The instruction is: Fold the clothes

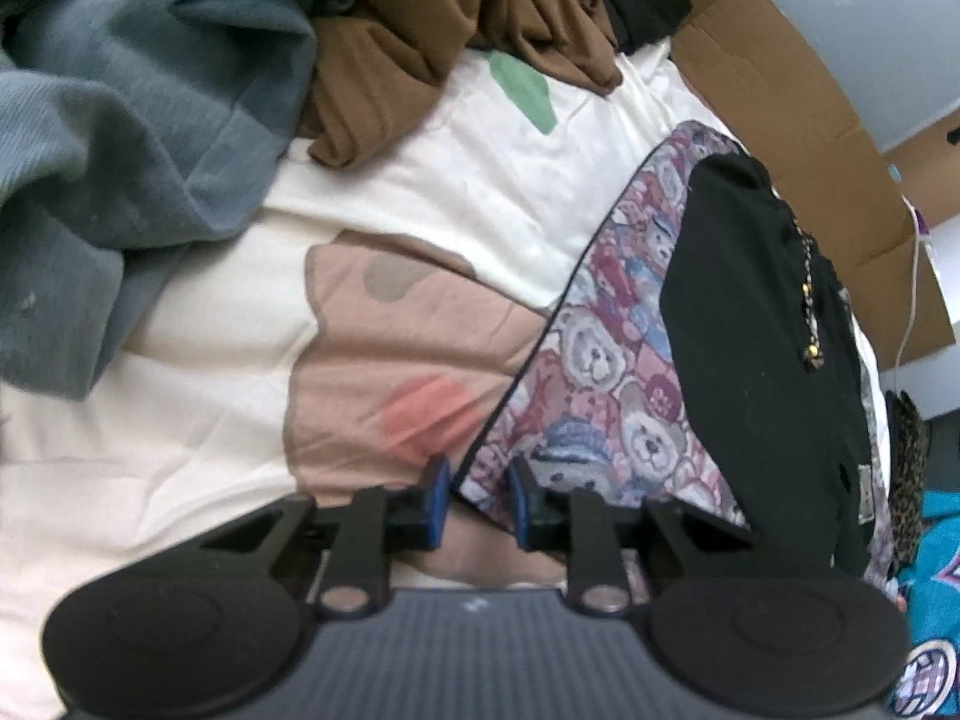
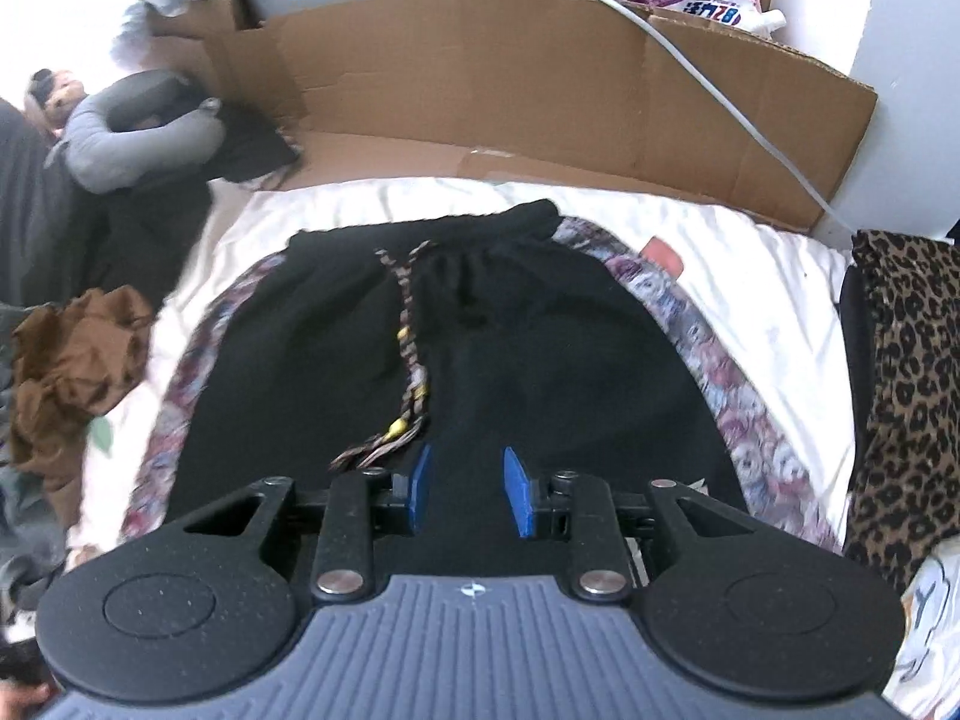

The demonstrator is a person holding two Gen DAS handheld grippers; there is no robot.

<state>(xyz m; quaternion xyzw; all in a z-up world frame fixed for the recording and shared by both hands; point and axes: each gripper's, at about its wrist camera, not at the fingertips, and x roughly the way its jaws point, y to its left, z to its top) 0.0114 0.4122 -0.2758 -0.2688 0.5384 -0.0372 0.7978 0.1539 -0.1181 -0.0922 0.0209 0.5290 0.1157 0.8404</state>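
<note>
on the bed, black pants spread flat with both grippers hovering

under the right gripper (image 2: 462,495), the black pants (image 2: 372,372) lie flat on the bed sheet (image 2: 780,324), waistband at the far end, bear-print side panels (image 2: 729,414) running down both edges. its blue fingers (image 2: 517,492) stand apart with nothing between them, just above the cloth. the left gripper (image 1: 477,498) sits at the corner of a bear-print panel (image 1: 606,360), fingers (image 1: 437,495) parted too; the corner lies in the gap, but i judge it not pinched.

risks, as i judge them:
- the beaded drawstring (image 2: 411,360) trails loose down the front, right by the right fingers. a pinch could catch the cord and not the fabric, and a lift would then drag only the waist.
- a grab through one layer would leave the lower layer behind and skew any fold.
- the sheet is soft and wrinkled; a deep pinch could take sheet along with pants.
- whether the pants are laid out to be folded or already folded once, these views do not settle.

beyond the pants, the cream sheet carries a cartoon bear print (image 1: 396,348). a brown garment (image 1: 420,60) and a grey-blue one (image 1: 120,120) are heaped at the far left, a leopard-print cloth (image 2: 906,390) at the right edge. past the bed stand flattened cardboard (image 2: 480,72), a grey cable (image 2: 708,78), a grey neck pillow (image 2: 138,132) and white wall.
</note>
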